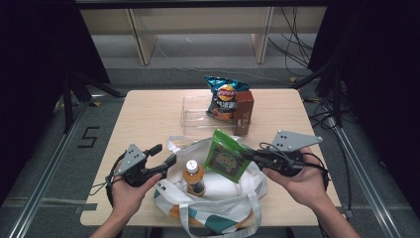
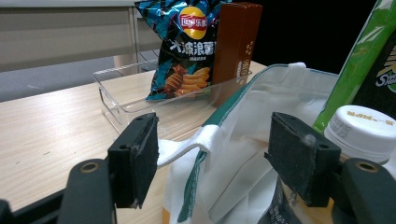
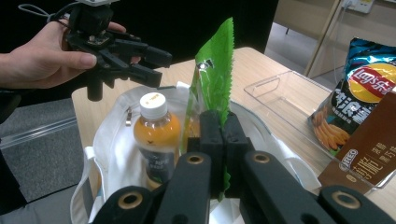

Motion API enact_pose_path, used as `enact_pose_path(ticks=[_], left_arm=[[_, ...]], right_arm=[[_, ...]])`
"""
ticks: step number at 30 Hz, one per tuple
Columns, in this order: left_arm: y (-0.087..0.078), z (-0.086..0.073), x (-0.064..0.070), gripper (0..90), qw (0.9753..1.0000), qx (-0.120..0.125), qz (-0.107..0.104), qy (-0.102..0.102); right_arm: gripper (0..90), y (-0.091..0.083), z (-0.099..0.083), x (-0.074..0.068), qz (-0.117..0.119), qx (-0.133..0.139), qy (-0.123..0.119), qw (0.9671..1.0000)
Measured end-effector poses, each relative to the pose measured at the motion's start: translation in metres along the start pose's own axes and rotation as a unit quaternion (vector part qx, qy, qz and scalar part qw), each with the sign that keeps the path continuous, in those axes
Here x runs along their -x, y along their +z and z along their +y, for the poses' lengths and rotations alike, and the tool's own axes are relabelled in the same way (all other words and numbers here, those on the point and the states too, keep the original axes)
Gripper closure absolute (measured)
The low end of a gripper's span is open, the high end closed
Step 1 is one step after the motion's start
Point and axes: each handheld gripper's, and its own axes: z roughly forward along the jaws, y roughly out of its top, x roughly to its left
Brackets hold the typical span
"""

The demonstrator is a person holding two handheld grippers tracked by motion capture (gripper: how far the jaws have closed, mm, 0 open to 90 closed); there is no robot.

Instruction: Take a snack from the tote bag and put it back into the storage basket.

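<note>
- Table (image 1: 148, 119): light wood, carries everything below.
- Bag (image 1: 223, 198): white cloth tote with green trim, at the near edge, mouth open. Soft, will sag; its rim is the place to hold it.
- Tray (image 1: 195, 111): clear plastic, at the far middle, beyond the bag. Holds a chip bag (image 1: 225, 99) and a brown box (image 1: 243, 110), both upright at its right end.
- Green packet (image 1: 227, 157): flat foil pouch, above the bag's mouth, tilted. Judged light, thin, crinkly and slick; best held by the sealed edge.
- Bottle (image 1: 193, 176): orange drink, white cap, upright inside the bag. Judged heavier and rigid.
- Right gripper (image 3: 218, 140): jaws pressed together on the green packet's lower edge.
- Left gripper (image 2: 215, 158): jaws spread wide, either side of the bag's rim, not touching it.
</note>
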Motion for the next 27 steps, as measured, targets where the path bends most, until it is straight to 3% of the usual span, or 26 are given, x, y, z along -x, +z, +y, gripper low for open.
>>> enact_pose_path(ticks=[5, 10, 13, 16, 19, 20, 21, 23, 27], left_arm=[[0.001, 0.000, 0.001, 32.9, 1.0000, 0.000, -0.002, 0.000], [0.000, 0.000, 0.000, 32.9, 1.0000, -0.001, -0.001, 0.001], [0.000, 0.000, 0.000, 32.9, 1.0000, -0.001, -0.001, 0.001], [0.000, 0.000, 0.000, 32.9, 1.0000, 0.000, -0.001, 0.000], [0.000, 0.000, 0.000, 33.0, 1.0000, -0.002, -0.001, 0.001], [0.000, 0.000, 0.000, 33.0, 1.0000, -0.001, -0.002, 0.001], [0.000, 0.000, 0.000, 33.0, 1.0000, -0.001, -0.001, 0.001], [0.000, 0.000, 0.000, 33.0, 1.0000, -0.001, -0.001, 0.000], [0.001, 0.000, 0.001, 33.0, 1.0000, -0.002, -0.003, 0.000]], right_arm=[[90.0, -0.001, 0.003, 0.001, 0.008, -0.003, -0.007, 0.9999], [90.0, -0.002, 0.007, 0.000, 0.000, 0.006, -0.003, 1.0000], [90.0, -0.002, 0.010, 0.003, 0.010, 0.007, -0.016, 0.9998], [90.0, -0.004, 0.012, 0.002, -0.002, 0.010, -0.009, 0.9999], [90.0, -0.006, 0.015, 0.004, -0.002, 0.007, -0.013, 0.9999], [90.0, -0.007, 0.015, 0.003, -0.001, 0.004, -0.004, 1.0000], [90.0, -0.006, 0.016, 0.005, -0.007, 0.015, -0.017, 0.9997], [90.0, -0.008, 0.016, 0.005, 0.001, 0.007, -0.006, 1.0000], [90.0, -0.008, 0.018, 0.007, -0.002, 0.008, -0.010, 0.9999]])
